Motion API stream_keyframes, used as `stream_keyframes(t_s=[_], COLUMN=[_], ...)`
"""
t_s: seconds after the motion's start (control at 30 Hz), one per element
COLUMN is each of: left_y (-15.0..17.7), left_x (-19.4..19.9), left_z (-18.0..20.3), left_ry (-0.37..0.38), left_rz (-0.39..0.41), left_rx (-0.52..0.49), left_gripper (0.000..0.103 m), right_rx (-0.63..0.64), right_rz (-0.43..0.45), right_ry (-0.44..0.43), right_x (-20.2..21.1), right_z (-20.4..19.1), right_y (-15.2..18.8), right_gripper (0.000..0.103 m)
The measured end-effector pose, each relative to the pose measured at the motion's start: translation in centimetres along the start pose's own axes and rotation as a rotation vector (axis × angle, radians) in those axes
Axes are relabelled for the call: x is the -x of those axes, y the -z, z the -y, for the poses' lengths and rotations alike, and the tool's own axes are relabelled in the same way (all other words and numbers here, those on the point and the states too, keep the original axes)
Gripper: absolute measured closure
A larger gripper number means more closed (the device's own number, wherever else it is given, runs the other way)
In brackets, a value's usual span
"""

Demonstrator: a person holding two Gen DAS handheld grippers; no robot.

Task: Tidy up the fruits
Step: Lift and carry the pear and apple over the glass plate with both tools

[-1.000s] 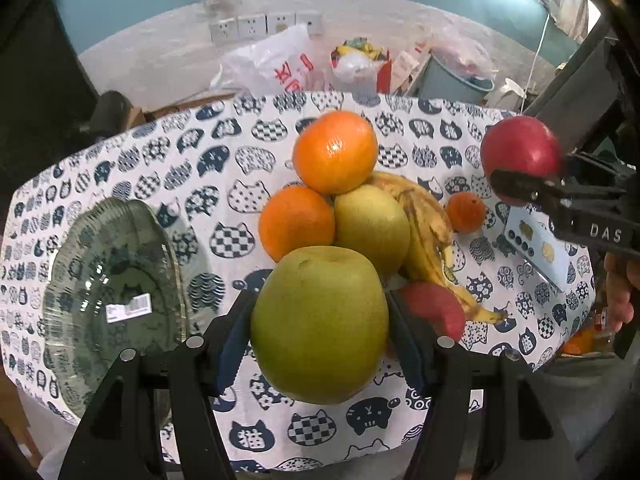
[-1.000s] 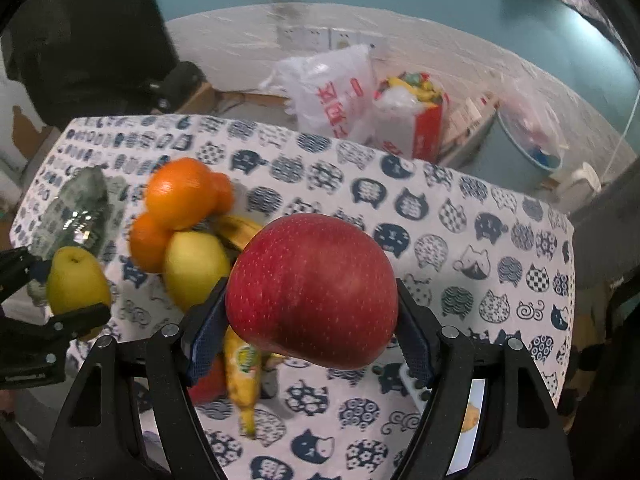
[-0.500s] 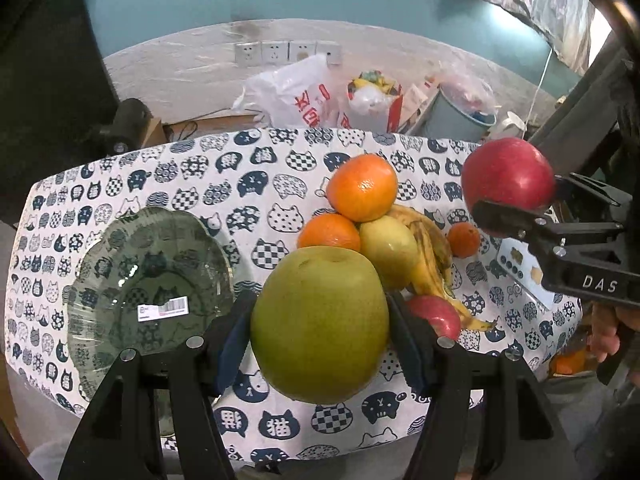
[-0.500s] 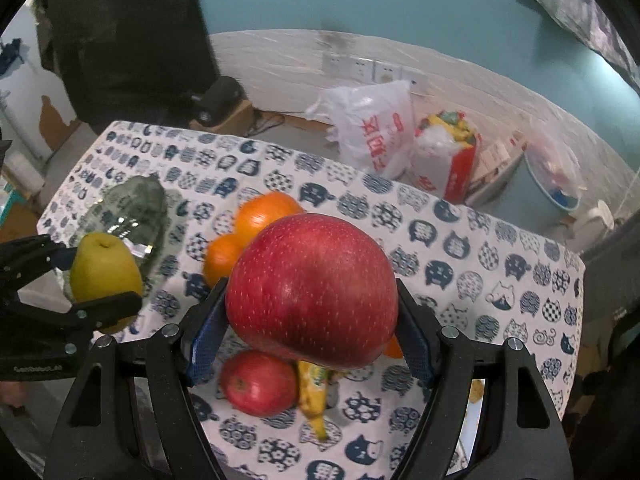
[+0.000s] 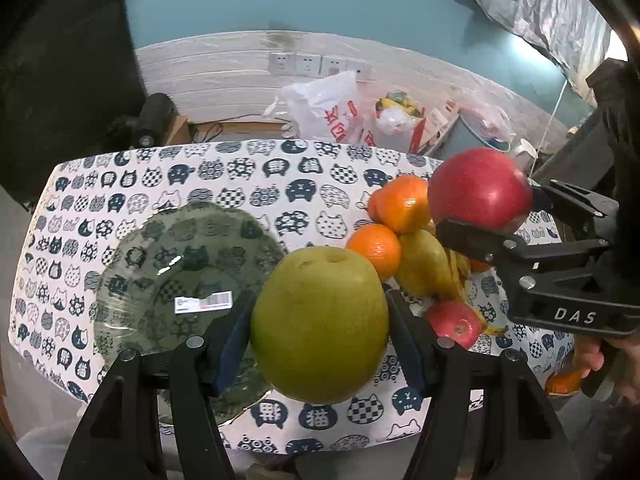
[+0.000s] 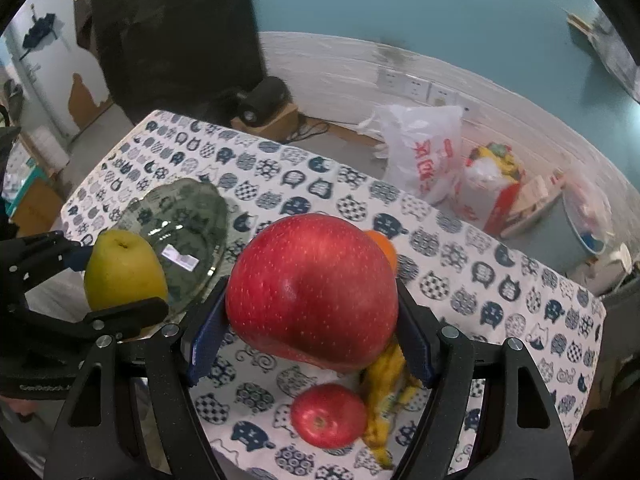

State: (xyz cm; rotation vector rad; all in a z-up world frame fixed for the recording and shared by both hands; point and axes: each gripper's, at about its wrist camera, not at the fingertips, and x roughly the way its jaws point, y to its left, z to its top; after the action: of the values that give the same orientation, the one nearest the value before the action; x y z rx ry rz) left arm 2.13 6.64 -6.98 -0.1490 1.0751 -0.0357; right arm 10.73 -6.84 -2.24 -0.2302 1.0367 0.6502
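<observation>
My left gripper (image 5: 320, 328) is shut on a green pear (image 5: 320, 324) and holds it above the table, at the right rim of a green glass plate (image 5: 160, 264). My right gripper (image 6: 312, 320) is shut on a big red apple (image 6: 316, 288), held high over the fruit pile. It also shows in the left wrist view (image 5: 478, 190). The pile holds two oranges (image 5: 404, 204), a yellow pear (image 5: 422, 264), bananas (image 6: 386, 376) and a small red apple (image 6: 328, 414). The green pear shows in the right wrist view (image 6: 124, 274) beside the plate (image 6: 180, 216).
The table wears a cat-print cloth (image 5: 240, 176). Behind it on the floor are a white plastic bag (image 5: 324, 112), a red bag (image 6: 500, 188) and a grey bin (image 6: 576, 232). A black speaker (image 6: 262, 98) stands on a box by the wall.
Both grippers have risen and pulled back from the table with their fruit. The left one has shifted left, so the plate now lies just beside the green pear.
</observation>
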Motion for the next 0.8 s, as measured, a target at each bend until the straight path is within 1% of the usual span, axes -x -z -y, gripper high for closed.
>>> stream_keyframes(t_s=[0.27, 0.47, 0.8], left_y=[0.3, 0.8, 2.5], left_x=[0.4, 0.5, -0.5], left_z=[-3.0, -5.5, -10.3], left_ry=[-0.005, -0.022, -0.064], left_rz=[0.005, 0.011, -0.023], left_rx=[0.056, 0.097, 0.179], left_gripper=[0.036, 0.036, 0.036], right_rx=[0.049, 0.084, 0.118], right_rz=[-0.017, -0.033, -0.069], right_ry=[-0.033, -0.058, -0.107], right_x=[-1.6, -3.1, -6.1], right_z=[-3.3, -5.8, -9.2], right_y=[-1.4, -2.6, -3.9], right_gripper=[0.027, 0.027, 0.027])
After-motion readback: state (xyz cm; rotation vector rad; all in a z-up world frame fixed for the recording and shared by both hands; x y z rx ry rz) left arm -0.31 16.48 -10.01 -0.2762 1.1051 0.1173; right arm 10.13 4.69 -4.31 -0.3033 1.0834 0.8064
